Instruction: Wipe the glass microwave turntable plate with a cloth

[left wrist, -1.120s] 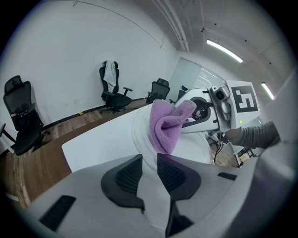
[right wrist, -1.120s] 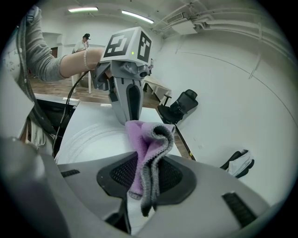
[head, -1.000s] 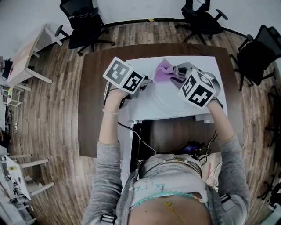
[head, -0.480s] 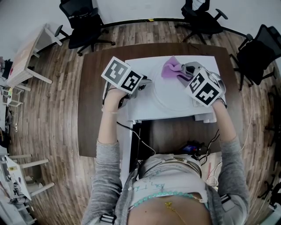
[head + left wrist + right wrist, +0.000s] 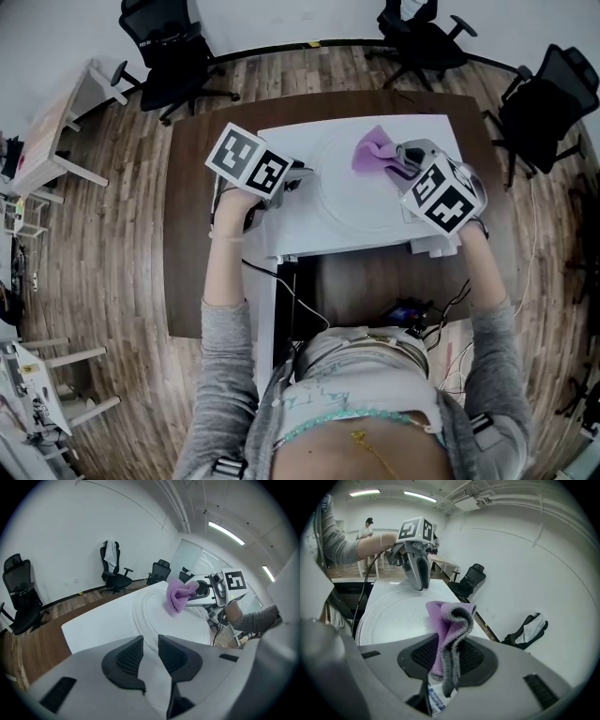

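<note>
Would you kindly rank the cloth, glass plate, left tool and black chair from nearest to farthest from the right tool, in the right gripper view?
1. Cloth, between its jaws.
2. Glass plate, just ahead.
3. Left tool, across the plate.
4. Black chair, farthest back.

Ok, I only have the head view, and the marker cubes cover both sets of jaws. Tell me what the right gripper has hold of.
Observer: The right gripper is shut on the folded purple cloth, which shows grey on its other face.
Operator: Good. Now give me the left one.
Observer: On the left gripper the jaws stand a little apart with nothing pinched between them, and their tips are at the near rim of the round glass turntable plate.
</note>
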{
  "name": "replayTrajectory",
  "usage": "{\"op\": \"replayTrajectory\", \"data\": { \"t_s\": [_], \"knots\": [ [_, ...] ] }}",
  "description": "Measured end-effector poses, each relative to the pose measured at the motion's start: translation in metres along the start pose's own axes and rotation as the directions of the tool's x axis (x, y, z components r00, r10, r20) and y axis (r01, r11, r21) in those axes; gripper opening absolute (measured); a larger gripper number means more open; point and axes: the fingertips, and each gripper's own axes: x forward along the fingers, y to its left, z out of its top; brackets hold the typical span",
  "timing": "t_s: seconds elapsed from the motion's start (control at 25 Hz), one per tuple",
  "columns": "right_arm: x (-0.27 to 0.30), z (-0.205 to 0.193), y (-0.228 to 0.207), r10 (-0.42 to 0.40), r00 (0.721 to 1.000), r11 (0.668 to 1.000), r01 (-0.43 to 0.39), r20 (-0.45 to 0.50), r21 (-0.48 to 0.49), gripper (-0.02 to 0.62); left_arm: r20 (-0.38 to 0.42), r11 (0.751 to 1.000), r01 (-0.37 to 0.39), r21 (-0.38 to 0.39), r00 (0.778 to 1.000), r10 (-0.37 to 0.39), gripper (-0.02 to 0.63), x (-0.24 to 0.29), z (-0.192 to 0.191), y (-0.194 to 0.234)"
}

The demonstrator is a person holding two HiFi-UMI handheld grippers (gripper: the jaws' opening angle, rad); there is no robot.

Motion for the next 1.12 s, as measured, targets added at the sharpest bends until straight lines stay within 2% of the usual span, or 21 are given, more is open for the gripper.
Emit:
{"op": "replayTrajectory", "data": {
  "t_s": [0.8,1.12],
  "knots": [
    [-0.023,-0.007,0.045,0.016,0.998,0.997,-0.020,-0.054,-0.076,0.112,0.004,1.000,0.008,-0.008,1.000,-0.008,0.106,0.002,0.000,0.000],
    [-0.025,0.008,0.069,0.070,0.996,0.988,-0.076,-0.050,-0.132,0.112,0.005,1.000,0.006,-0.006,1.000,-0.006,0.106,0.001,0.000,0.000]
  ]
}}
